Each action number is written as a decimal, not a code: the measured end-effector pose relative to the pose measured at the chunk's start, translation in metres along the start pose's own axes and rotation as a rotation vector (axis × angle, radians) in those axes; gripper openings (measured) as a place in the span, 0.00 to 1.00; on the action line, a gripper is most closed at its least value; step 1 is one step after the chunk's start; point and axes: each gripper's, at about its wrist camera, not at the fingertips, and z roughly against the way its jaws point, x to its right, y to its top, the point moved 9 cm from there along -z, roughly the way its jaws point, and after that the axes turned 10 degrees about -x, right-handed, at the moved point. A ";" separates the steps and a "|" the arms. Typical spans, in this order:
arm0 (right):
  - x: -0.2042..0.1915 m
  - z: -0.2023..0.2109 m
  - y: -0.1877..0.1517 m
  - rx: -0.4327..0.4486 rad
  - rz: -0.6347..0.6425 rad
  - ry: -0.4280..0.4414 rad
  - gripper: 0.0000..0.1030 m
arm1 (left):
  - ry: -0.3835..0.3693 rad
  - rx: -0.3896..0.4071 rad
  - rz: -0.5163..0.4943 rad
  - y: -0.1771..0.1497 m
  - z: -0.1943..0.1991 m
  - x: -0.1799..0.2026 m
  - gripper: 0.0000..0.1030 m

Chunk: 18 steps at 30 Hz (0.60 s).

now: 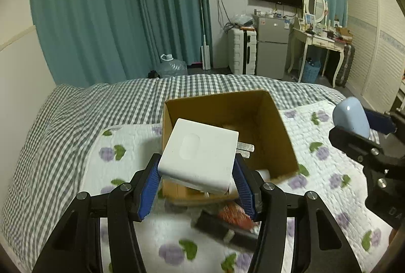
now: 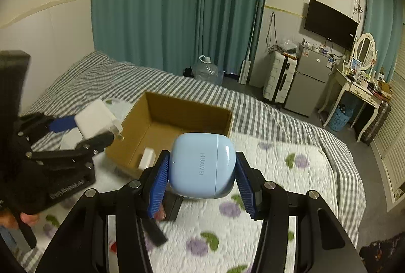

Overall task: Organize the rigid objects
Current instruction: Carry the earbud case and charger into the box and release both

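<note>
the left claw (image 1: 197, 181) is closed part way, and its two blue ribbed pads press on the two sides of a white square plastic wall charger (image 1: 200, 159). the charger is tilted, its flat face is toward the camera and its two metal prongs point to the right, over the inside of an open brown cardboard box (image 1: 276, 136). this claw is held above the near edge of the box, just over the bed.

the right claw (image 2: 201, 184) is also closed part way, gripping a light blue rounded plastic earbud case (image 2: 201, 165) with the word huawei on it. the case lies sideways between the pads, with its lid seam to the right. this claw is held to the right of the box, near its front corner, above a white quilt with purple flowers and green leaves (image 2: 273, 171).

the box stands on the quilt, between the two claws, and a small white object (image 2: 148, 157) lies on its bottom at the near side. below the left claw, on the quilt, lie a black object (image 1: 222, 228) and something orange (image 1: 235, 216), both blurred. under the quilt is a grey and white checked bed sheet (image 1: 76, 111).
</note>
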 end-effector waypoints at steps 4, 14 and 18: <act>0.005 -0.035 0.021 -0.001 0.008 0.008 0.49 | 0.009 -0.016 0.001 0.014 -0.040 -0.005 0.55; 0.015 -0.128 0.044 -0.016 0.008 0.036 0.49 | 0.006 -0.071 -0.014 0.025 -0.122 -0.006 0.55; 0.014 -0.144 0.043 -0.015 0.009 0.051 0.49 | 0.049 -0.061 -0.057 0.029 -0.129 0.000 0.57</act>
